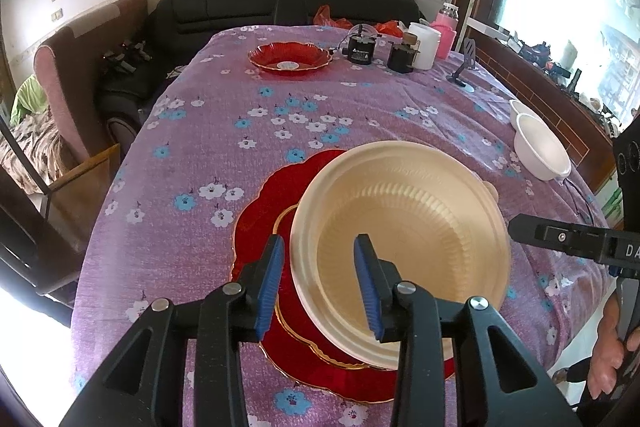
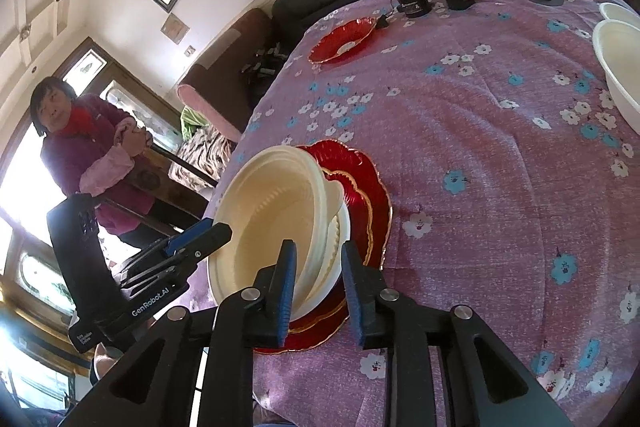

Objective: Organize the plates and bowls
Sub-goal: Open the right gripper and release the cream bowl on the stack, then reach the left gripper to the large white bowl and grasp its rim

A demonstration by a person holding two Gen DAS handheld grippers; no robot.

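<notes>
Now the tabletop point(image 1: 200, 155) holds a red plate point(image 1: 256, 227) with a tilted cream bowl point(image 1: 404, 227) on it. Left gripper point(image 1: 320, 283) jaws straddle its rim, open. Right gripper point(image 2: 318, 293) jaws are open too. Closing too softly could drop the bowl.

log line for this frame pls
left hand-held gripper: open, astride cream bowl rim | right hand-held gripper: open | bowl tilted on red plates

The cream bowl point(image 1: 400, 239) hides most of the red plate point(image 1: 260, 219) under it (the white bowl point(image 2: 620, 67) beyond gets cut off).
</notes>
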